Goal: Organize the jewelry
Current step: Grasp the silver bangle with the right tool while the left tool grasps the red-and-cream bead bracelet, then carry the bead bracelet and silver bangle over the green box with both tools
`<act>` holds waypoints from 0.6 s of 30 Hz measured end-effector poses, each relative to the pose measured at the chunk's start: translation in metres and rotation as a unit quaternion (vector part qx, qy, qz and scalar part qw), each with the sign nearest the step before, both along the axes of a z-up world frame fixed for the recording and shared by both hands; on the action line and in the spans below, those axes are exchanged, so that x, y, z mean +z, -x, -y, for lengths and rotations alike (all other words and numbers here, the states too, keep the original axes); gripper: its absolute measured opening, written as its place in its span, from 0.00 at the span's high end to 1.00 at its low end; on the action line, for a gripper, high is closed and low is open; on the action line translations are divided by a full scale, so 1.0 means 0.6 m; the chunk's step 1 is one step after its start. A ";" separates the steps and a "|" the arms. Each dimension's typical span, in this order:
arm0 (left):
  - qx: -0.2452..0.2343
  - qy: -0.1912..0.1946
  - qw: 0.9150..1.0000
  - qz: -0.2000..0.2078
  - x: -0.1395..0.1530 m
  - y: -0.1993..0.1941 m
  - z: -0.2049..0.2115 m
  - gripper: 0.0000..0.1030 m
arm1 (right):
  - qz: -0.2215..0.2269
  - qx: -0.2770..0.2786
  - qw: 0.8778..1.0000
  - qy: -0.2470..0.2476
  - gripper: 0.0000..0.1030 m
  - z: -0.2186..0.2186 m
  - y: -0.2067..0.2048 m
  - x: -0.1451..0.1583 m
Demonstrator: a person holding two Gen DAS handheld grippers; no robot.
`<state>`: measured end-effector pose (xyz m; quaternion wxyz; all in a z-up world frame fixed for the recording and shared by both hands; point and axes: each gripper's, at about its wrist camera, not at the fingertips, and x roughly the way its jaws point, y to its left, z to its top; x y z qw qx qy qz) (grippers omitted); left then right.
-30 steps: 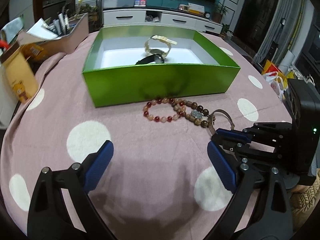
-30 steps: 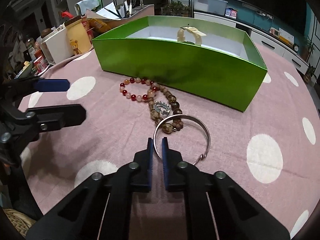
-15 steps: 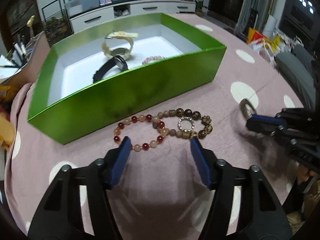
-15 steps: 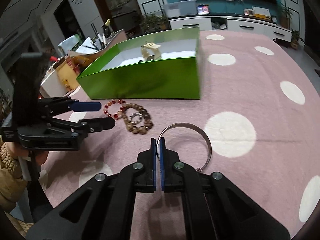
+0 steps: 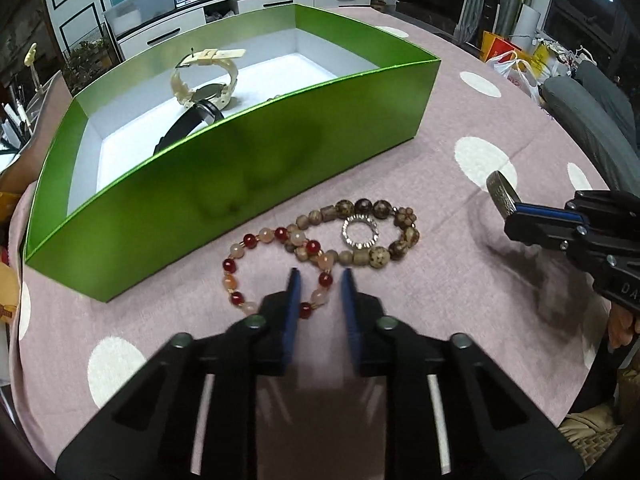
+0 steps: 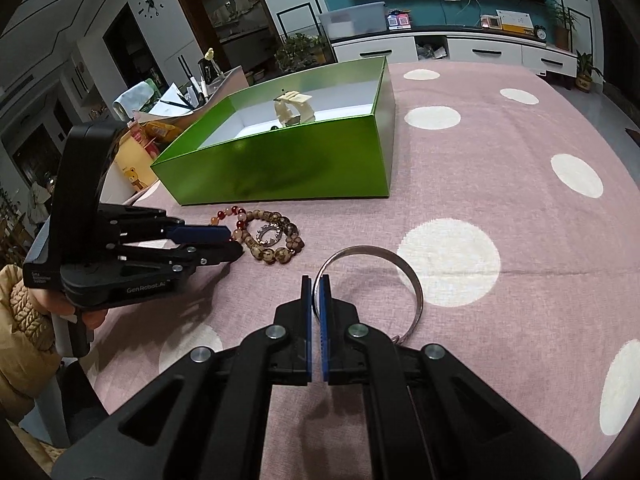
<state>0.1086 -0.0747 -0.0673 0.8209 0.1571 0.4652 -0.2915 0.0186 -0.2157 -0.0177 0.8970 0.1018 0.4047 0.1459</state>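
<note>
A green box (image 5: pixel 248 168) (image 6: pixel 304 164) holds a cream watch (image 5: pixel 208 80) (image 6: pixel 294 110) and a black band (image 5: pixel 188 128). In front of it lie a red and pink bead bracelet (image 5: pixel 276 268) (image 6: pixel 234 220), a brown bead bracelet (image 5: pixel 360 232) (image 6: pixel 276 240) and a small silver ring (image 5: pixel 359 232) (image 6: pixel 268 235). My left gripper (image 5: pixel 319 280) (image 6: pixel 234 242) is partly open, its jaws around the red bracelet's near beads. My right gripper (image 6: pixel 316 286) (image 5: pixel 516 210) is shut on a silver bangle (image 6: pixel 400 280) (image 5: pixel 500 192), held above the cloth to the right.
The table has a pink cloth with white dots (image 6: pixel 480 184). A cardboard box with papers and pens (image 6: pixel 180 96) and a yellow bear carton (image 6: pixel 134 176) stand left of the green box. Bags (image 5: pixel 508 60) sit beyond the table's right edge.
My left gripper moved forward onto the red bead bracelet and its jaws narrowed. My right gripper carried the silver bangle to the right and a little higher.
</note>
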 end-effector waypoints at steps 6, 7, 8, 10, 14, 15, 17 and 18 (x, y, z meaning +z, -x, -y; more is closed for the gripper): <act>0.032 0.010 0.999 0.002 0.000 0.021 -0.018 0.93 | 0.007 0.004 1.000 0.002 0.97 -0.008 0.008 0.009; 0.042 0.015 0.999 0.000 0.000 0.024 -0.023 0.93 | 0.008 0.005 1.000 0.001 0.97 -0.009 0.010 0.010; 0.048 0.020 0.999 -0.002 0.002 0.025 -0.026 0.93 | 0.009 0.005 1.000 0.001 0.97 -0.010 0.012 0.012; 0.062 0.035 0.997 -0.003 0.008 0.030 -0.037 0.93 | 0.011 0.006 1.000 0.000 0.97 -0.011 0.015 0.014; 0.086 0.072 0.994 -0.006 0.028 0.041 -0.058 0.93 | 0.015 0.008 1.000 -0.001 0.97 -0.014 0.022 0.018; 0.089 0.077 0.993 -0.006 0.032 0.043 -0.062 0.93 | 0.015 0.009 1.000 -0.001 0.97 -0.014 0.023 0.018; 0.099 0.092 0.991 -0.004 0.043 0.049 -0.071 0.93 | 0.018 0.010 1.000 -0.001 0.97 -0.016 0.026 0.021; 0.103 0.099 0.990 -0.003 0.049 0.051 -0.075 0.93 | 0.019 0.010 1.000 -0.002 0.97 -0.016 0.028 0.023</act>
